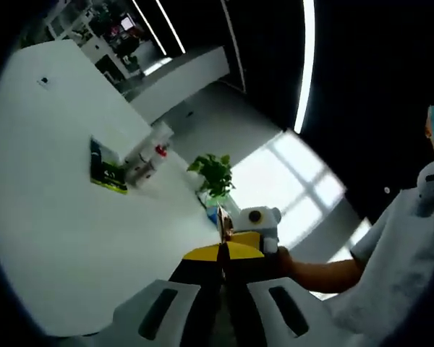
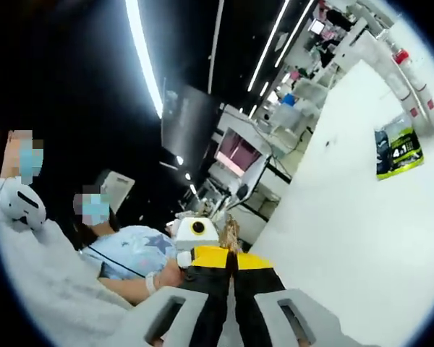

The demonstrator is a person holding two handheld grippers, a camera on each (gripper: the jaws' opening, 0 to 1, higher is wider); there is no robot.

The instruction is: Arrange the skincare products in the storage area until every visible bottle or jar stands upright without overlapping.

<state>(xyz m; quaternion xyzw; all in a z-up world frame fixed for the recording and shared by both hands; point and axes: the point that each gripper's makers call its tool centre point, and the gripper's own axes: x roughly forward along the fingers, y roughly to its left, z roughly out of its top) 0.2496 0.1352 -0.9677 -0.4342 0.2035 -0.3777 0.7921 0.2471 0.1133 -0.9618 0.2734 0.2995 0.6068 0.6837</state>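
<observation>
Several white bottles (image 1: 149,155), some with red caps, stand in a tight group far off on the white table (image 1: 50,217), next to a green and black packet (image 1: 106,170). My left gripper (image 1: 220,251) is shut with nothing seen between its yellow-tipped jaws, held high and well short of the bottles. The right gripper (image 1: 226,230) comes in from the right, close to its tips. In the right gripper view the bottles (image 2: 409,71) and packet (image 2: 399,150) lie far to the upper right. My right gripper (image 2: 231,257) is shut, and the left gripper (image 2: 228,236) sits just beyond it.
A potted green plant (image 1: 214,174) stands at the table's edge near the gripper tips. A person's forearm (image 1: 325,272) and pale shirt are at the right. Two seated people (image 2: 116,249) are at the left of the right gripper view, with shelves and equipment (image 2: 239,155) behind.
</observation>
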